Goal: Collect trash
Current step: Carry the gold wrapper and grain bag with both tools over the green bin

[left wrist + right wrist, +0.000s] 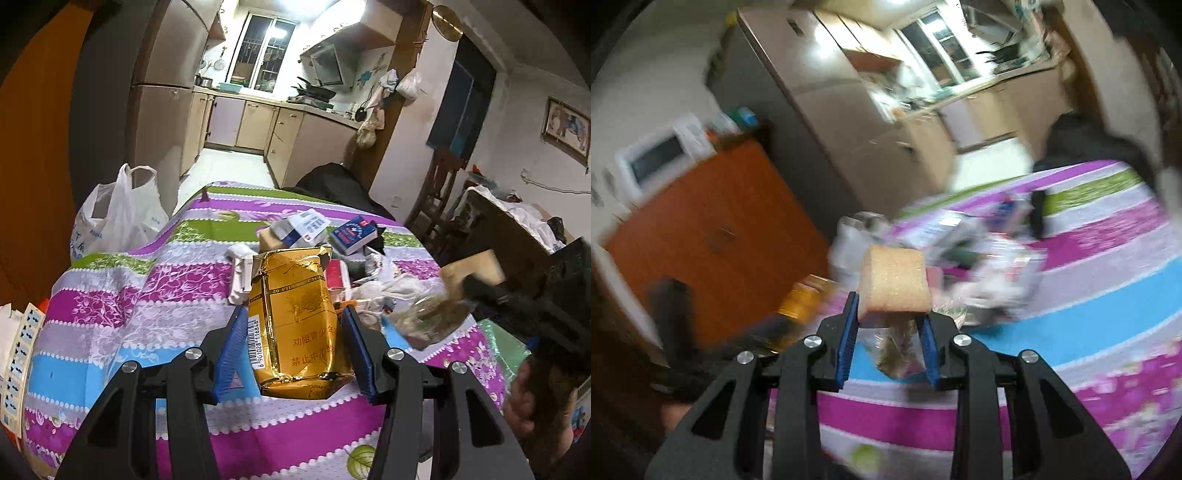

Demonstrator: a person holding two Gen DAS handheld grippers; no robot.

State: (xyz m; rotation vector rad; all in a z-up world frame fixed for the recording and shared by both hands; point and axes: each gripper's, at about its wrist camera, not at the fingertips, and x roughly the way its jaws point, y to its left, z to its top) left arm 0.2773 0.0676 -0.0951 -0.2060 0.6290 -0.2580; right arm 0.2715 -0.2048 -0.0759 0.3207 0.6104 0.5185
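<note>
A gold cigarette carton wrapper (pixel 295 321) lies on the striped tablecloth (pixel 147 295) between the blue pads of my left gripper (pixel 293 317). The jaws stand wide on either side of it and do not press it. My right gripper (pixel 888 314) is shut on a tan sponge block (pixel 894 282), held above the table, with a clear plastic wrapper (pixel 897 350) hanging under it. In the left wrist view the sponge (pixel 471 271) and the wrapper (pixel 428 317) show at the right. The right wrist view is blurred.
A pile of trash lies mid-table: a white box (pixel 240 275), a blue booklet (pixel 352 230), paper packs (pixel 303 227), crumpled tissue (pixel 388 288). A white plastic bag (pixel 118 214) stands open beyond the table's left edge. An orange cabinet (pixel 709 236) is at the left.
</note>
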